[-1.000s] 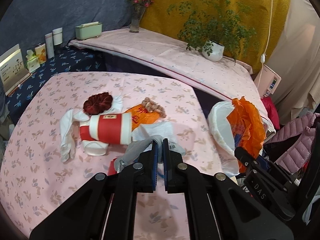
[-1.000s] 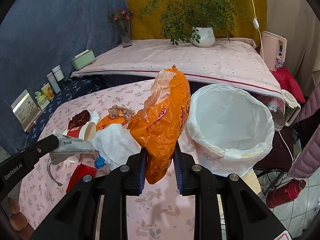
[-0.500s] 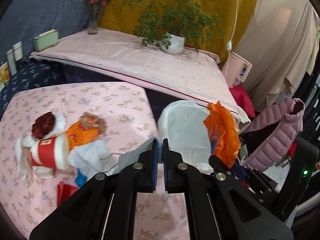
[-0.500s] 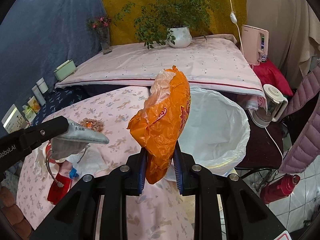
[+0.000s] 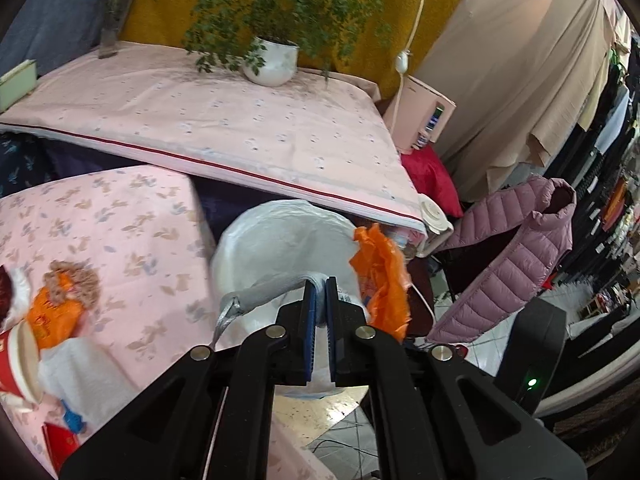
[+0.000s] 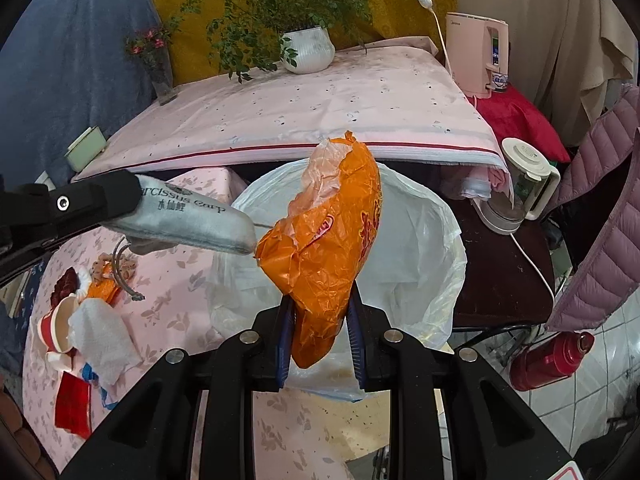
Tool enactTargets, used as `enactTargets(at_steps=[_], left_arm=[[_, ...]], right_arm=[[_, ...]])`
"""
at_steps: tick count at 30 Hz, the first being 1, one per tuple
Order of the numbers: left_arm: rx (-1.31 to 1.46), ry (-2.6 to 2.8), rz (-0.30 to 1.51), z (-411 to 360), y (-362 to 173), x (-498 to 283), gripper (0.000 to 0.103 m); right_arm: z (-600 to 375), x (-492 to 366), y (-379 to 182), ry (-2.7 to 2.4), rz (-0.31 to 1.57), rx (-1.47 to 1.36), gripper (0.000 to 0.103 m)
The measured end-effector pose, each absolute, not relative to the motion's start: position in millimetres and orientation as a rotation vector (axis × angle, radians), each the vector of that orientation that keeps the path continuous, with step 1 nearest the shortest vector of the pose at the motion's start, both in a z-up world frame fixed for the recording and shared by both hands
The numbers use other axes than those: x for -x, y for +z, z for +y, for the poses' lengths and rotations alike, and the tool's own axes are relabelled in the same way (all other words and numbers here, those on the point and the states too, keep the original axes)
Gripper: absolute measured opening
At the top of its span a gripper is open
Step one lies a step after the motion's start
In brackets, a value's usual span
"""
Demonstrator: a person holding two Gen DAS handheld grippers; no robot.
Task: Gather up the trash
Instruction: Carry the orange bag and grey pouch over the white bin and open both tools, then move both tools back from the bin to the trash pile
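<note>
My left gripper (image 5: 320,308) is shut on a flat grey pouch (image 5: 264,295) with a loop, held over the white-lined trash bin (image 5: 276,236). The pouch (image 6: 192,224) also shows in the right wrist view, printed with lettering. My right gripper (image 6: 320,320) is shut on a crumpled orange plastic bag (image 6: 328,248), held above the bin (image 6: 420,248). The orange bag (image 5: 382,280) shows beside my left fingertips. More trash lies on the pink floral table (image 6: 180,304): a red-and-white paper cup (image 6: 56,324), a white tissue (image 6: 104,340), a red wrapper (image 6: 72,408), an orange packet (image 5: 52,316).
A long pink-covered bench (image 6: 312,104) with a potted plant (image 6: 308,48) and a flower vase (image 6: 160,72) stands behind the bin. A pink appliance (image 6: 476,56), a blender jug (image 6: 520,184), a red flask (image 6: 548,356) and a pink jacket (image 5: 516,256) are at the right.
Both grippers have swung right from the table towards the bin, carrying the grey pouch and the orange bag, which now hang over its opening.
</note>
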State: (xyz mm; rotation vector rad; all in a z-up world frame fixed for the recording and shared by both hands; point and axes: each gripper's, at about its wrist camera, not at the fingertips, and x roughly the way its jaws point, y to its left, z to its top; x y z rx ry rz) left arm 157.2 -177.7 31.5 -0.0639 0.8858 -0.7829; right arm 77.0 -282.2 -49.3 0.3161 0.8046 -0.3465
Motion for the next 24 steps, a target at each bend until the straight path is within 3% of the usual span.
enactTargets(at_steps=[3,5,7,9,12,24], left_arm=[[0.053,-0.796,0.896,-193,24,-164,0.009],[0.042,-0.773,0.891,-198,20,-169,0.026],[0.050,-0.749,0.896,-198,17,-174,0.051],[0.067,-0.724,0.894,-193,16,-177,0.057],[0.062,-0.681,0.884,-183,15,-180,0.061],[0.032,-0.572,0.834,-150,18,-175,0.061]], right_arm=[[-290,-83,-56,-0.349,0.821,-0.330,0.023],[-293,-86,-60,-0.353,0.827,-0.337,0.025],[-296,-90,-63,-0.360,0.829,-0.338,0.028],[-297,-93,-64,-0.376,0.825,-0.331,0.032],[-299,-95,-65,-0.396,0.820,-0.328,0.039],[-280,-92,-51,-0.382,0.794,-0.298,0.048]])
